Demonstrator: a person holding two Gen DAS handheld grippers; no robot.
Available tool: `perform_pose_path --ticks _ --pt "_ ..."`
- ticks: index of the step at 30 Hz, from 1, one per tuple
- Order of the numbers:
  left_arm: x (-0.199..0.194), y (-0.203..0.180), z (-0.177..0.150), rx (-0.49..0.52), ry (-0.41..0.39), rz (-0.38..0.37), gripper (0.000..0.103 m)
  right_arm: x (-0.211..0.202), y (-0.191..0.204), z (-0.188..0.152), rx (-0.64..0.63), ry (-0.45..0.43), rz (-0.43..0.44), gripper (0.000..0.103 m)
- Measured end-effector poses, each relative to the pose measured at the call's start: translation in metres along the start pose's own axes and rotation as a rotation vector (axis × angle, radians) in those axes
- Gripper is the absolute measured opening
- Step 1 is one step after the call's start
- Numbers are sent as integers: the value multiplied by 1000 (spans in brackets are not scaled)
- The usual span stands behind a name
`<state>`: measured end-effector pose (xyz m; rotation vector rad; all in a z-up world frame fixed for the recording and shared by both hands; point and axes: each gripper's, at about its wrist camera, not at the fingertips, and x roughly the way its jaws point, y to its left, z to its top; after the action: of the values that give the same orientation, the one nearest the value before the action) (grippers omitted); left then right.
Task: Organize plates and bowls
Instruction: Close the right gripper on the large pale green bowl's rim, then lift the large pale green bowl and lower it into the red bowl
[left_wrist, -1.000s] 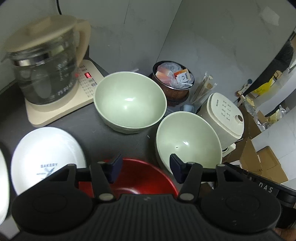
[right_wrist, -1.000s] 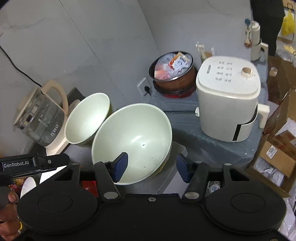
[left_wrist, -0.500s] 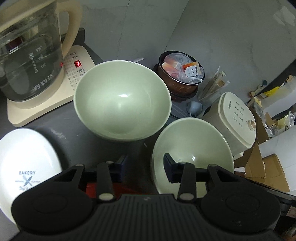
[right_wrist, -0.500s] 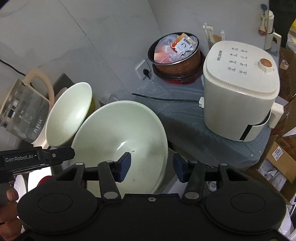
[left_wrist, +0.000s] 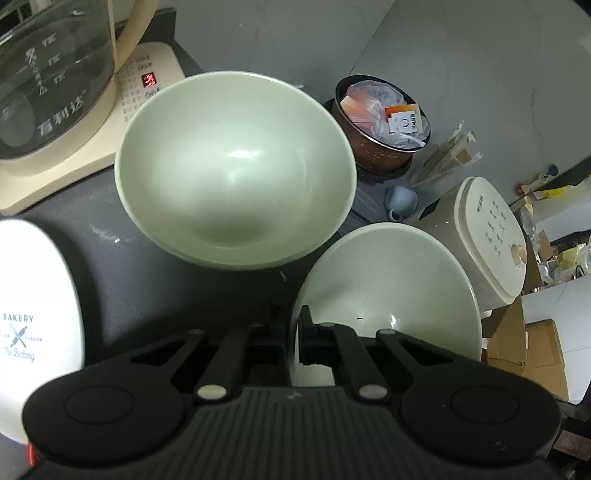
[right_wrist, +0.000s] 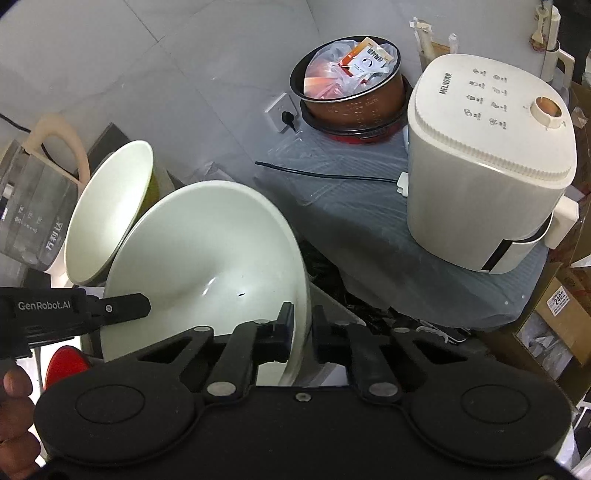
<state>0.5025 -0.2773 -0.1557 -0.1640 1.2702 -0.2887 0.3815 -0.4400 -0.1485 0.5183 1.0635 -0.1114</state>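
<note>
Two pale green bowls stand on the dark counter. The far bowl (left_wrist: 236, 173) (right_wrist: 107, 214) stands free beside the kettle. The near bowl (left_wrist: 388, 306) (right_wrist: 207, 266) is held from both sides. My left gripper (left_wrist: 293, 332) is closing on its left rim, one pad inside and one outside. My right gripper (right_wrist: 303, 332) is closing on the opposite rim in the same way. The left gripper's body (right_wrist: 74, 310) shows at the left of the right wrist view. A white "BAKERY" plate (left_wrist: 33, 314) lies at the left. A red dish (right_wrist: 66, 365) peeks out below it.
A glass kettle on a cream base (left_wrist: 48, 74) stands at the back left. A brown pot of packets (left_wrist: 384, 118), a blue mug (left_wrist: 400, 199) and a cream cooker (right_wrist: 491, 166) sit on a lower grey-covered surface. Cardboard boxes (left_wrist: 535, 343) are at the right. A hand (right_wrist: 14, 406) holds the left gripper.
Both grippers came down and forward onto the near green bowl and closed from open onto its opposite rims. The red dish dropped out of the left wrist view.
</note>
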Motion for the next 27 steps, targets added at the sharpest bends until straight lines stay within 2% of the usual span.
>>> perform_pose_path --ticks 3,11,20,27 --pt "-3 0 -1 -14 8 -16 5 -5 0 -2 7 -15 4 10" --pt "-35 0 -5 -19 -50 -62 5 -36 8 -7 4 -106 22 10" --pt "-85 5 -13 -6 -142 -86 5 -73 36 -13 -37 -198 39 11" --pt "-116 25 -27 -27 -196 -84 5 -88 61 -29 -71 -220 63 11"
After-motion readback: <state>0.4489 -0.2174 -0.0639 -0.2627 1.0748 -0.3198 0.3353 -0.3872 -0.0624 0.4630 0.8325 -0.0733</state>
